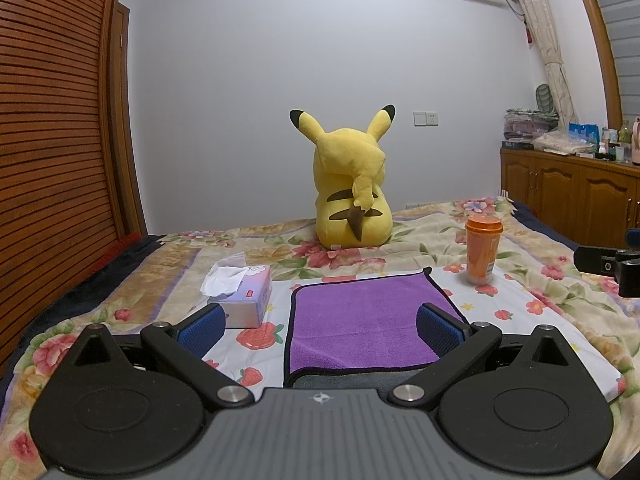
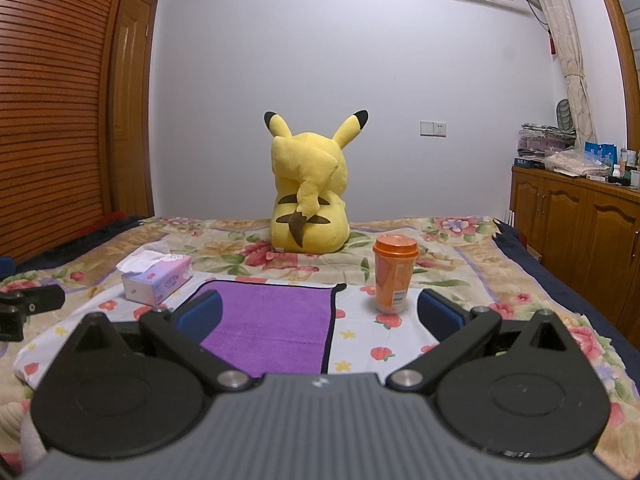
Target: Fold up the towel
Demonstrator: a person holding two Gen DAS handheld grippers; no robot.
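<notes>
A purple towel (image 1: 360, 320) with a dark border lies flat on the flowered bedspread; a grey underside shows at its near edge. It also shows in the right wrist view (image 2: 272, 320). My left gripper (image 1: 320, 326) is open and empty, hovering over the towel's near left part, with blue pads (image 1: 202, 330) wide apart. My right gripper (image 2: 320, 316) is open and empty, over the towel's near right edge. The right gripper's body shows at the far right of the left wrist view (image 1: 608, 266).
A tissue box (image 1: 244, 294) sits left of the towel. An orange cup (image 1: 482, 250) stands to its right, also in the right wrist view (image 2: 394, 274). A yellow plush toy (image 1: 352, 192) sits behind. A wooden cabinet (image 2: 580, 216) lines the right side.
</notes>
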